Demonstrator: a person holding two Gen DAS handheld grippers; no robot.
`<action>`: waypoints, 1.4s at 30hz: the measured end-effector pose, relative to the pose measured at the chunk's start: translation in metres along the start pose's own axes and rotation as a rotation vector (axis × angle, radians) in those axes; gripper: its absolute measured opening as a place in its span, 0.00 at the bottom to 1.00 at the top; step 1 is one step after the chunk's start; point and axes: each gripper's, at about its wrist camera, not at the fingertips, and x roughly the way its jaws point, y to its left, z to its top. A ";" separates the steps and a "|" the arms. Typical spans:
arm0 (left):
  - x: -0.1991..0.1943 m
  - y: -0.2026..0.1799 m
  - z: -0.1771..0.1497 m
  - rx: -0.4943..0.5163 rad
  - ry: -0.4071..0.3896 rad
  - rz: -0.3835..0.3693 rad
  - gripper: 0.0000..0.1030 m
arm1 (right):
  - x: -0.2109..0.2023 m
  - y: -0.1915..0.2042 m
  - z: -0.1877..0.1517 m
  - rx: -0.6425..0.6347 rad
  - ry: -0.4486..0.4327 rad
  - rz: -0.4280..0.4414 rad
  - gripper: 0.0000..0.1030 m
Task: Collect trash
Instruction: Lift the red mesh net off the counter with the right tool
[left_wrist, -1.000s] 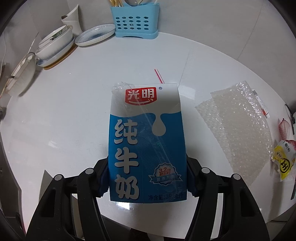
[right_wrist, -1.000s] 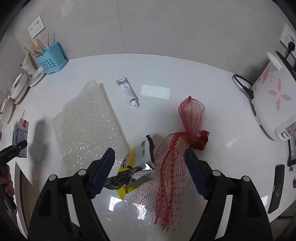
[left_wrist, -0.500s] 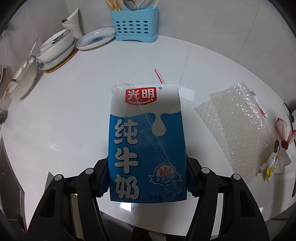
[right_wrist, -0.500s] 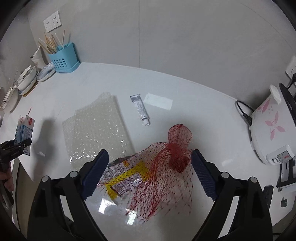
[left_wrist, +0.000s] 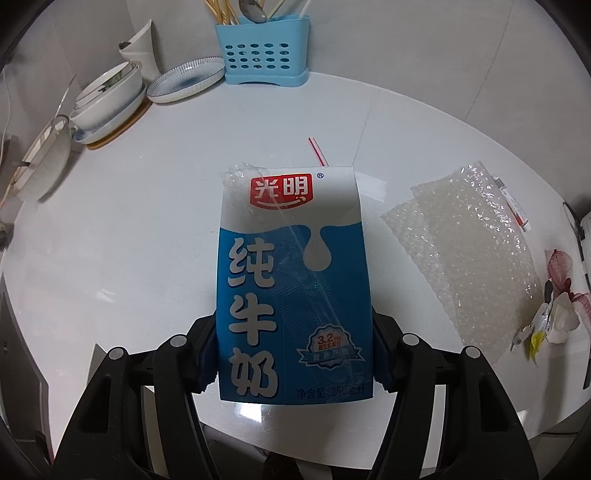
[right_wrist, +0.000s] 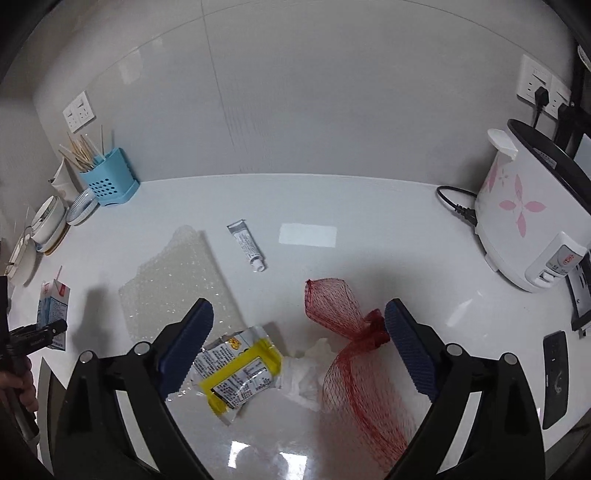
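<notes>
- The left gripper (left_wrist: 293, 354) was clamped on a carton (left_wrist: 291, 280), pads pressing its two lower side faces; the carton stood upright at the near edge of the table (left_wrist: 147, 229), a red-and-white straw (left_wrist: 317, 151) rising from its top.
- The right gripper (right_wrist: 297, 350) was over the near edge of the table with its jaws wide apart, having just been opening; nothing was held, the pads clear of the trash below.
- Between the right jaws lay a yellow wrapper (right_wrist: 240, 373), crumpled, just beside the left pad.
- A tissue (right_wrist: 304, 373) lay touching the wrapper's right end.
- A red net (right_wrist: 354, 343) lay to the right of the tissue, its knotted middle near the right pad and one end running to the near edge.
- A bubble sheet (right_wrist: 177, 280) lay flat beyond the wrapper, towards the left.
- A tube (right_wrist: 245, 245) lay beyond the sheet's far right corner, apart from it.
- A paper slip (right_wrist: 308, 235) lay flat to the right of the tube.
- A rice cooker (right_wrist: 524, 221) stood at the right edge, its cord (right_wrist: 456, 206) trailing on the table.
- A blue holder (left_wrist: 264, 51) with chopsticks stood at the far left corner, against the wall.
- A plate (left_wrist: 186, 79) and stacked bowls (left_wrist: 107, 99) sat left of the holder.
</notes>
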 end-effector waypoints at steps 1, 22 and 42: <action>0.000 -0.001 0.000 0.002 0.000 -0.001 0.61 | 0.005 -0.001 -0.001 -0.005 0.023 -0.035 0.88; -0.006 -0.011 -0.010 0.028 0.003 0.001 0.61 | 0.143 -0.067 -0.017 0.121 0.476 -0.110 0.39; -0.053 -0.034 -0.027 0.068 -0.082 -0.102 0.61 | 0.004 -0.058 -0.017 0.169 0.180 -0.083 0.16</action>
